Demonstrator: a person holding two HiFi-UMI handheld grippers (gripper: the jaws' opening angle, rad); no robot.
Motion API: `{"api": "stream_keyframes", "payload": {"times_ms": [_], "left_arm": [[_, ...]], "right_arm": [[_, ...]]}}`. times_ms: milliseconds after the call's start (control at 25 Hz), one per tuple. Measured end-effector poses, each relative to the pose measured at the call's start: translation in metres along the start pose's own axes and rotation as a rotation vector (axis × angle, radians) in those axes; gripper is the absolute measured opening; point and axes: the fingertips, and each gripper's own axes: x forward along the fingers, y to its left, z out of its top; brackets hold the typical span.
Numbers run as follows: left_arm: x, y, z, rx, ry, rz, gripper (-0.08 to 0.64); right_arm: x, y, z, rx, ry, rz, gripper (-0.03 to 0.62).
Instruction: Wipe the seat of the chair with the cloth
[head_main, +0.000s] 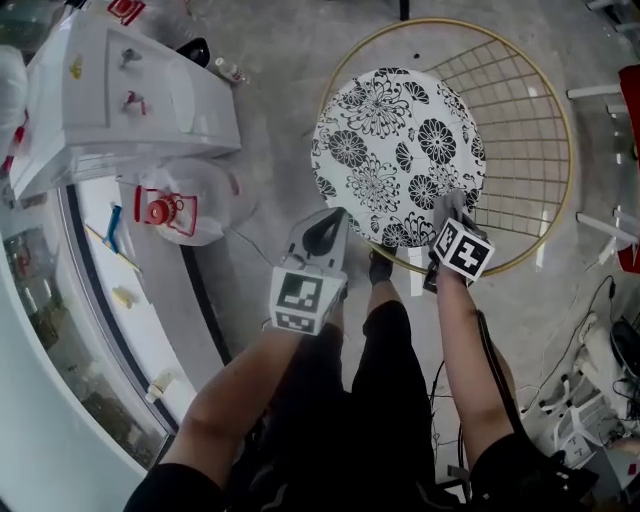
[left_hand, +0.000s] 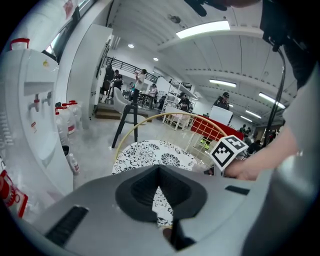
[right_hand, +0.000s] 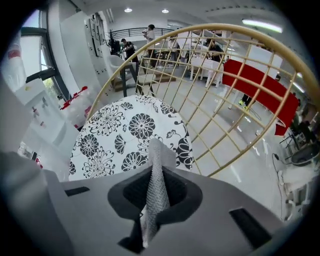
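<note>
Head view showed the right gripper (head_main: 452, 222), forearm stretched forward, clamped on the grey cloth (head_main: 447, 203) at the near edge of the flowered chair seat (head_main: 390, 130); the left gripper (head_main: 323, 228) was closed, empty, just short of it.

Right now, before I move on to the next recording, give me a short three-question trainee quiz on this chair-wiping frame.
1. Which gripper grips the cloth?
2. True or false: the left gripper is shut with nothing between its jaws.
3. The chair's backrest is: A solid wood, B a gold wire grid, C padded fabric.

Key: 1. The right gripper, jaws shut on the cloth. 2. True. 3. B.
</note>
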Motion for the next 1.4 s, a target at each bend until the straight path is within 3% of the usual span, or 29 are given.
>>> {"api": "stream_keyframes", "payload": {"times_ms": [360, 760, 1400], "left_arm": [[-0.01, 0.015, -0.003, -0.015, 0.002, 0.022, 0.006], [-0.022, 0.026, -0.009, -0.033, 0.014, 0.044, 0.006], [-0.035, 0.046, -0.016, -0.076, 0.018, 0.099, 0.006]], "right_arm": [[0.005, 0.045, -0.027, -0.013, 0.072, 0.079, 0.023], [0.004, 0.105, -0.053, -0.09, 0.095, 0.2, 0.023], [-0.008, 0.22, -0.082, -0.232, 0.124, 0.495, 0.023]]}}
